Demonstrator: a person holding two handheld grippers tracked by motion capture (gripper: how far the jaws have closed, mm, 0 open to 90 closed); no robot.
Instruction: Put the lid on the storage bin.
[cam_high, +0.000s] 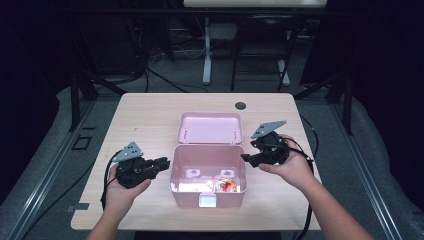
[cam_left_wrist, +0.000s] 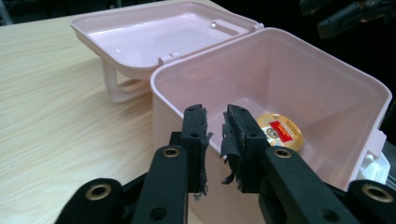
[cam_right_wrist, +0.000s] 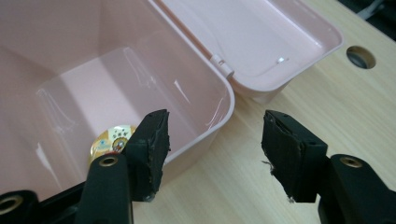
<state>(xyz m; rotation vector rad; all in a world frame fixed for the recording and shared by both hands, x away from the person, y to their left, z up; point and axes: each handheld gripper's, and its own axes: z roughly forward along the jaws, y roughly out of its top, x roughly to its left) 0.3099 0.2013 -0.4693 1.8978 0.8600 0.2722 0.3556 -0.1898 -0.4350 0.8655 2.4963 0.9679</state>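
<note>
An open pink plastic box stands mid-table with its lid folded flat behind it. On its floor lies a small round tin with a gold and red label. My left gripper is held just outside the box's left wall; its torn pads stand almost together with nothing between them. My right gripper is open at the box's right rim: one jaw hangs over the inside, the other over the table. Neither holds anything.
The light wooden table has a round cable hole behind the lid. A white latch hangs on the box's front. Desk legs and cables stand on the floor beyond the table.
</note>
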